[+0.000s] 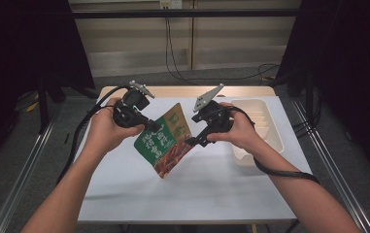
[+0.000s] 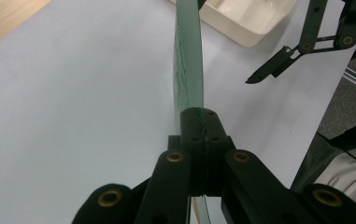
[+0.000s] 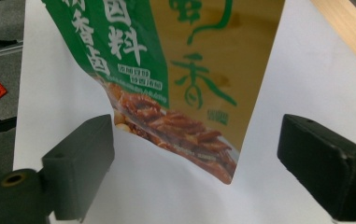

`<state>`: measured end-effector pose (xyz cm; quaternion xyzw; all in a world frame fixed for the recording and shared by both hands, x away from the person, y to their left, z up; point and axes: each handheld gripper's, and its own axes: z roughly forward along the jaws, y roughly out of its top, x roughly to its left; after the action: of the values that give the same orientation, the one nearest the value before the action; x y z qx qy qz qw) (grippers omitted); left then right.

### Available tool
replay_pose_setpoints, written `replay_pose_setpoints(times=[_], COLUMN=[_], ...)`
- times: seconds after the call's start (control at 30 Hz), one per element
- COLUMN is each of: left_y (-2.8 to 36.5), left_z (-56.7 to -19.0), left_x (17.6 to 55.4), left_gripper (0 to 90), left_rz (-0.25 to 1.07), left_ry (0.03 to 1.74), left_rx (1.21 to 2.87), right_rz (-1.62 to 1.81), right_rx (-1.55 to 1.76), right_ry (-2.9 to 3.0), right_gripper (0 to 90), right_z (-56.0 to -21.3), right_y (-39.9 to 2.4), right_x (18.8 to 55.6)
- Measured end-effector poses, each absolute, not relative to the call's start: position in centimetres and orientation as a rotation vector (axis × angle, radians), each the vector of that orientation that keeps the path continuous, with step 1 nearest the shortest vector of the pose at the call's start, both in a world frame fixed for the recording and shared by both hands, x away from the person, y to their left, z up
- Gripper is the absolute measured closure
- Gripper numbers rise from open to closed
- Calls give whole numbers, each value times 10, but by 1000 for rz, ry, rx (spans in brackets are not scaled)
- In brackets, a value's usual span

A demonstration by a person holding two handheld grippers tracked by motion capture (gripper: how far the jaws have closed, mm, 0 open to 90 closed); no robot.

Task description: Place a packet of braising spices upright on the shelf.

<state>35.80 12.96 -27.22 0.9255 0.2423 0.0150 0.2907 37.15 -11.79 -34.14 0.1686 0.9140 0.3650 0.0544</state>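
Handover step: your left gripper has its fingers clamped on the snack pouch's edge, holding it aloft over the desk's middle, right gripper fingers wide beside it, so next I judge you bring them onto its free edge.

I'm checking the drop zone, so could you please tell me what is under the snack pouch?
Under the snack pouch, held up by the left hand-held gripper, lies bare white table sheet. The patch directly behind the pouch is hidden in the high view.
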Motion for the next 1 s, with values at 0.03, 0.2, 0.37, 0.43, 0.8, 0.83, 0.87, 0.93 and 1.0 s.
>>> replay_pose_setpoints(times=[0.03, 0.2, 0.37, 0.43, 0.8, 0.83, 0.87, 0.93, 1.0], left_y=[128, 126, 123, 123, 122, 122, 122, 122, 124], left_z=[-273, -273, -273, -274, -275, -275, -275, -276, -277], left_x=[357, 357, 357, 357, 355, 355, 355, 356, 356], left_gripper=[900, 900, 900, 900, 900, 900, 900, 900, 900], left_rz=[41, 36, 38, 36, 15, 15, 15, 11, 27], left_ry=[666, 631, 602, 598, 573, 574, 574, 577, 583], left_rx=[2445, 2449, 2456, 2458, 2442, 2442, 2442, 2441, 2440], right_rz=[1097, 1098, 1096, 1097, 1097, 1104, 1104, 1053, 1012], right_rx=[506, 462, 433, 409, 348, 336, 336, 323, 335], right_ry=[2775, 2786, 2805, 2816, 2793, 2797, 2797, 2798, 2804], right_gripper=[114, 155, 210, 254, 424, 452, 452, 518, 722], right_z=[-340, -335, -331, -330, -327, -326, -326, -325, -323], right_y=[-117, -108, -102, -98, -96, -95, -95, -92, -94], right_x=[372, 378, 382, 383, 384, 384, 384, 383, 384])
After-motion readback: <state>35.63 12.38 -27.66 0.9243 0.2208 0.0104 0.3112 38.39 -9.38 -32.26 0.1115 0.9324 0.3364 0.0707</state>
